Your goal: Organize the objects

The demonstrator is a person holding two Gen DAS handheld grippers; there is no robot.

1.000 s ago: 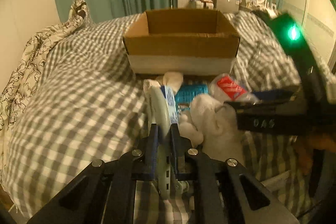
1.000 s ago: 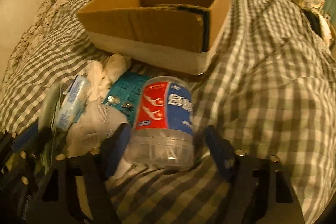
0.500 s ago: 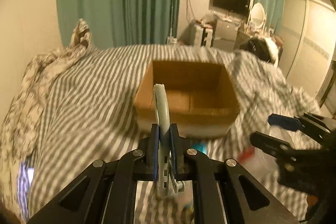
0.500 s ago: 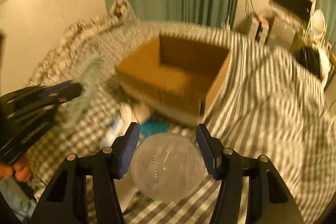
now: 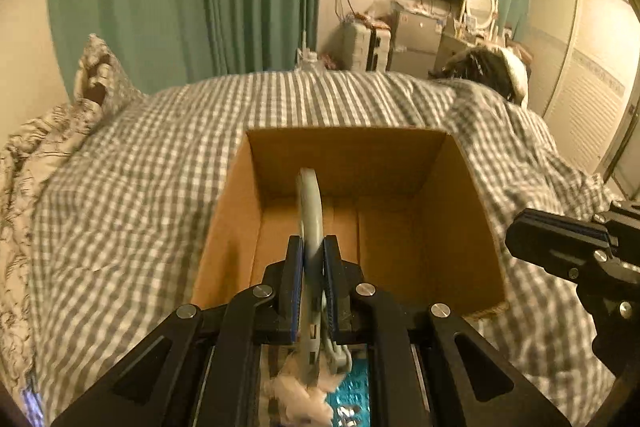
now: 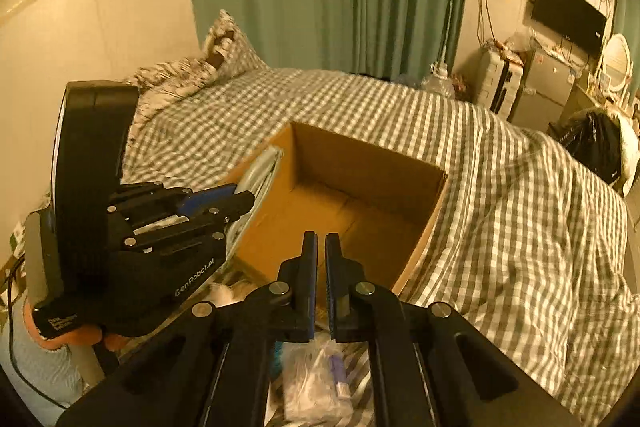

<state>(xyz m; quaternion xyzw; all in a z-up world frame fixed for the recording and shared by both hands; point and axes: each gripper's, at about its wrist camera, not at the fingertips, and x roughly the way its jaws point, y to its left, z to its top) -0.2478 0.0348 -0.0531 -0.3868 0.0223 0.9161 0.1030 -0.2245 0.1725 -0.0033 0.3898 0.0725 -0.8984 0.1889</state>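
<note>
Holding a thin, pale grey-blue curved item edge-on, the left gripper has its pads clamped flat against both faces of it; what the item is cannot be told.

- Position of item: above the near rim of the cardboard box, its upper end leaning over the box's bare brown floor. From the right wrist view the same item sits beside the box's left wall, so whether it is fully inside the opening is unclear.
- Right gripper: pads drawn nearly together with a narrow slit between them and nothing gripped, poised over the near rim of the box.
- Remaining stock: a clear plastic packet, white wadding and a teal wrapper lie on the checked bedcover, near side of the box.

Risks, as judged:
- Released too soon, the item may strike the left wall or near rim and slide out onto the bedcover.
- The box rests on soft bedding; a knock from either gripper could tip or shift it.
- The two grippers are close together over one opening and could collide.
</note>
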